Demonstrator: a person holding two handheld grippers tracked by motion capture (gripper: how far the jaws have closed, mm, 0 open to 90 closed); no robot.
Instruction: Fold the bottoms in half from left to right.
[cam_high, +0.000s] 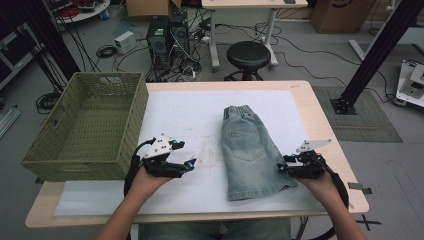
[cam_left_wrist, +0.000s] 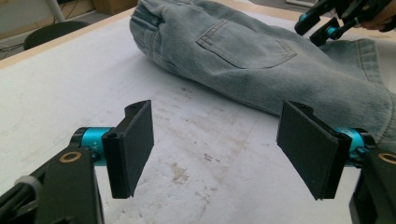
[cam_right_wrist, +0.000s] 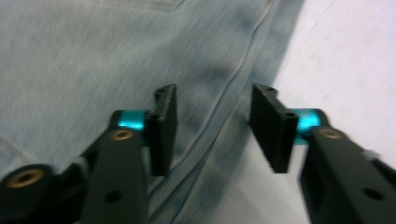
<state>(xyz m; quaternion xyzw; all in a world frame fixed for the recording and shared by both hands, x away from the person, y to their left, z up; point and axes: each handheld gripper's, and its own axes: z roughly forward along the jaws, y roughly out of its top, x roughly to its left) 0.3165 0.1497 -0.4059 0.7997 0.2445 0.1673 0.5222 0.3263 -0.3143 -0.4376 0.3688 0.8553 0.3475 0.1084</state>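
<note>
A: Where are the shorts?

B: Flat on the white mat of the bench, right of centre, waistband away from the person, 1 back pocket facing up. In the left claw view the denim lies across the top, beyond the jaws.

A: And the right claw?

B: At the shorts' right edge, low down, near the hem. In the right claw view its 2 jaws stand apart over the side seam, denim under the left jaw and bare mat under the right. The picture is blurred. The pads press on nothing, so it is released.

A: Does it touch the cloth?

B: Cannot tell; the jaws hang just over the edge of the fabric.

A: The left claw?

B: Over bare mat, left of the shorts and apart from them. Its jaws stand wide, nothing between them but the stained mat surface. Released too.

A: What else is on the bench?

B: A green woven basket at the left end, its near corner just beside the left hand. Both forearms come in from the bottom of the high view, 1 claw on each side of the shorts.
</note>
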